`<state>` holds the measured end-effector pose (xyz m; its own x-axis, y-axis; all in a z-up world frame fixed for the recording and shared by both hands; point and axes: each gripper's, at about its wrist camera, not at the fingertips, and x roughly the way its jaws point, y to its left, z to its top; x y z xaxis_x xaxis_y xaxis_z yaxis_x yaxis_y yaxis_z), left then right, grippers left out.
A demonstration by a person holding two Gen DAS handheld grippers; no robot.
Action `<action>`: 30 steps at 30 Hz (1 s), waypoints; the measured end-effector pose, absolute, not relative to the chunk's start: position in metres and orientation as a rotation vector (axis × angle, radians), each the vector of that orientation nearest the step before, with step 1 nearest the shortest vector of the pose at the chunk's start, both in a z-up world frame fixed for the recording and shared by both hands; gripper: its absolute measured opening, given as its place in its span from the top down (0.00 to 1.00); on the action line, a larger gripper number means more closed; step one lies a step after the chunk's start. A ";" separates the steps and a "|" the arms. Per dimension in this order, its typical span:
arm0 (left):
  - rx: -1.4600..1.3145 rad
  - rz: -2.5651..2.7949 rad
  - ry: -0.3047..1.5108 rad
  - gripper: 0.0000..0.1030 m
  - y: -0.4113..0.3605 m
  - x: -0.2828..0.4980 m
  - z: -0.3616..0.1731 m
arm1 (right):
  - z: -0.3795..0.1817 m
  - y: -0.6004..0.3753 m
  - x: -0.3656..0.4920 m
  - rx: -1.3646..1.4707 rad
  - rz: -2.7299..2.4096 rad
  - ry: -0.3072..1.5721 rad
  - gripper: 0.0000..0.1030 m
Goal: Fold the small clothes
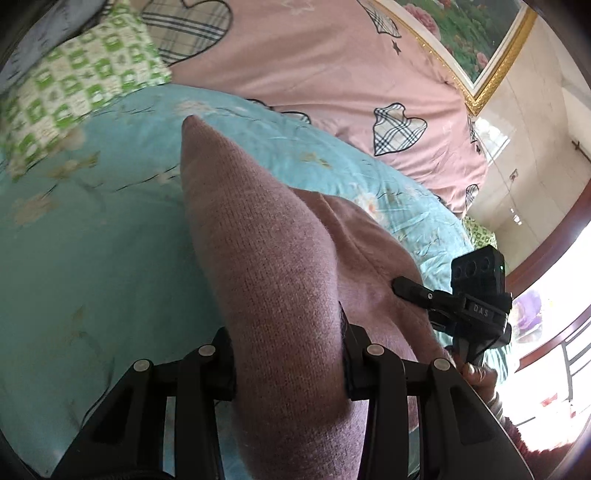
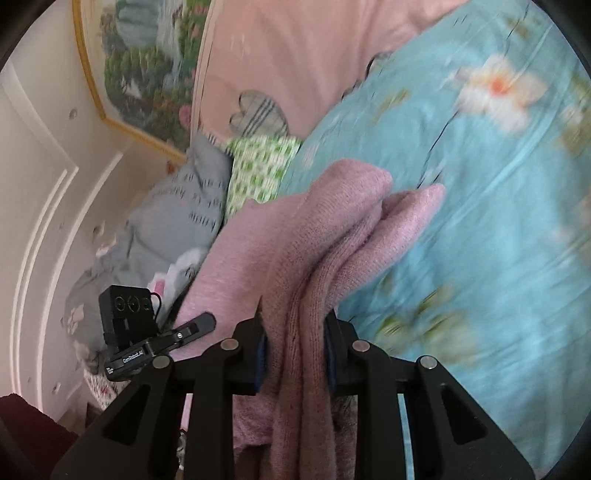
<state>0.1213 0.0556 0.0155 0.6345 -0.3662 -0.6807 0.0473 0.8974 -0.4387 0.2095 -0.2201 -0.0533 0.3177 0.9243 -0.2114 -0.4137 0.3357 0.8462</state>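
Left wrist view. At 10 o'clock, a green-and-white checked cloth [image 1: 85, 70], blurred, touching the edge of the turquoise floral quilt [image 1: 92, 236] that fills the left half of the bed. At centre, the pink knit garment [image 1: 258, 240]: one fold rises as a pointed ridge toward 11 o'clock, the rest spreads toward 4 o'clock over the quilt. Left tool [image 1: 290, 363] at 6 o'clock, jaws narrowed and pressed on the knit from both sides. At 1 o'clock, a pink sheet with plaid hearts [image 1: 351, 66]; beyond it a gold-framed flower picture [image 1: 476, 33]. At 4 o'clock the right tool [image 1: 406, 288] lies against the garment, a hand [image 1: 476, 373] below it.

Right wrist view. At 10 o'clock the framed picture [image 2: 140, 62] on a pale wall. At 8 o'clock the left tool [image 2: 201, 321], its finger tip at the garment's edge. Behind it, grey bedding [image 2: 177, 221] and the checked cloth [image 2: 258, 166]. Centre: the garment [image 2: 314, 240] bunched in thick folds, lifted off the quilt [image 2: 480, 221]. Right tool [image 2: 293, 360] at 6 o'clock, jaws narrow, clamping the folds.
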 end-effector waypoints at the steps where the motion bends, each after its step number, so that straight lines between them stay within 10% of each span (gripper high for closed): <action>1: -0.412 -0.239 0.862 0.61 0.063 0.114 0.010 | -0.055 -0.215 0.208 0.769 1.014 0.811 0.74; 15: -0.510 -0.178 0.919 0.37 0.101 0.101 -0.024 | -0.055 -0.218 0.197 0.665 0.791 0.879 0.57; 30: -0.338 -0.020 0.842 0.39 0.097 0.125 0.009 | -0.020 -0.190 0.212 0.553 0.707 0.872 0.59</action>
